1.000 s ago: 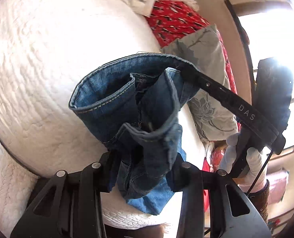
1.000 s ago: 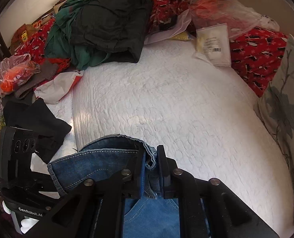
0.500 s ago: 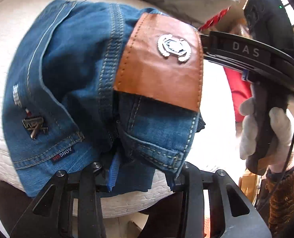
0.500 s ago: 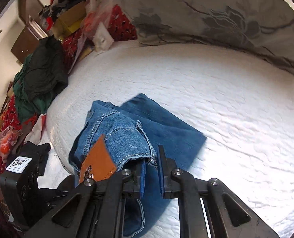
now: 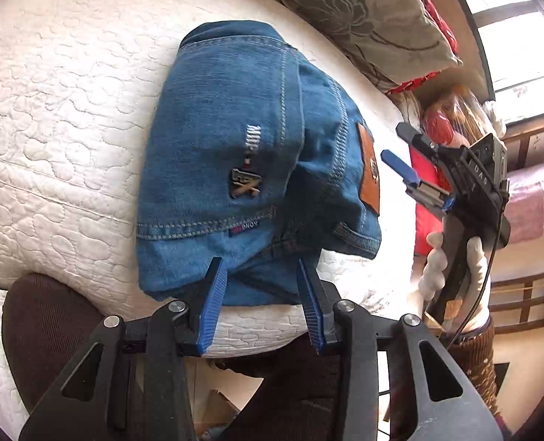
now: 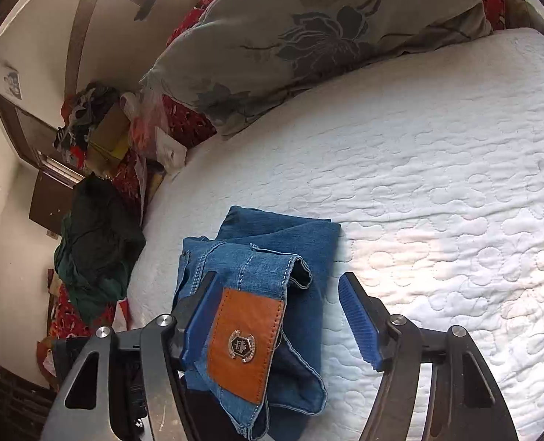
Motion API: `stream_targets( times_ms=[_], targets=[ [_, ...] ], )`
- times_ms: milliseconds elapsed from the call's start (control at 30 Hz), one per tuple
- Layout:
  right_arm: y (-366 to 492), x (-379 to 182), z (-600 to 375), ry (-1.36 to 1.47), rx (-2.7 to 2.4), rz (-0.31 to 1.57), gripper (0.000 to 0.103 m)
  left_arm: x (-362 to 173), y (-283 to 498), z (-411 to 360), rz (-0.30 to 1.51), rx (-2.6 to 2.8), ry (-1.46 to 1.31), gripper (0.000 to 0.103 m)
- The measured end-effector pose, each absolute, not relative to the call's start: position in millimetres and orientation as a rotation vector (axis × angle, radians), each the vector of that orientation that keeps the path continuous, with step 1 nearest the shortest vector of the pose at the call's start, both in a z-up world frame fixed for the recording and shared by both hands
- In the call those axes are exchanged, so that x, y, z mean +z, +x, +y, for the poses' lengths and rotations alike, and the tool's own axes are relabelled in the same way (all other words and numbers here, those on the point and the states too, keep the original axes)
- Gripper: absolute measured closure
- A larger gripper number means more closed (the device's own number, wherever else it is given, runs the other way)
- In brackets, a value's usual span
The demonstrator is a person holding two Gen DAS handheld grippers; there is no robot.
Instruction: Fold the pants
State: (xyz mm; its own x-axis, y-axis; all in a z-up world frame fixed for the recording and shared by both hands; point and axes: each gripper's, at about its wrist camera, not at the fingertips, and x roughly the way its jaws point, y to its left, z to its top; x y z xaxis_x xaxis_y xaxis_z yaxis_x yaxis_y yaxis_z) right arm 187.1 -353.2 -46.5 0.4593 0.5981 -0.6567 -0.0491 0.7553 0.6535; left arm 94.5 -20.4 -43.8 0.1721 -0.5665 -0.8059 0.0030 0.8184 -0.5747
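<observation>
The blue jeans (image 5: 235, 161) lie folded in a compact bundle on the white quilted bed (image 5: 58, 117), near its front edge. A tan leather waistband patch (image 6: 246, 341) faces the right wrist view. My left gripper (image 5: 262, 286) is open, its blue pads either side of the bundle's near edge, holding nothing. My right gripper (image 6: 283, 316) is open at the waistband end of the jeans (image 6: 272, 257), with the patch lying between its fingers. It also shows in the left wrist view (image 5: 408, 161), just right of the bundle.
A grey floral pillow (image 6: 308, 36) lies along the far side of the bed, over red patterned fabric. A pile of dark green clothes (image 6: 95, 242) and assorted clutter sit at the left end. A window and wooden rails (image 5: 522, 286) stand beyond the bed edge.
Both grippers have opened and let go of the jeans, which were lowered from the air and now rest folded on the bed. Both grippers have drawn back slightly.
</observation>
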Motion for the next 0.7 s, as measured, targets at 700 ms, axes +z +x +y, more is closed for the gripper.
stream_targets(
  times_ms=[700],
  targets=[
    [199.2, -76.5, -324.0, 0.724, 0.472, 1.081, 0.051, -105.0, 107.1, -34.0, 1.492, -0.339, -0.824, 0.066]
  ],
)
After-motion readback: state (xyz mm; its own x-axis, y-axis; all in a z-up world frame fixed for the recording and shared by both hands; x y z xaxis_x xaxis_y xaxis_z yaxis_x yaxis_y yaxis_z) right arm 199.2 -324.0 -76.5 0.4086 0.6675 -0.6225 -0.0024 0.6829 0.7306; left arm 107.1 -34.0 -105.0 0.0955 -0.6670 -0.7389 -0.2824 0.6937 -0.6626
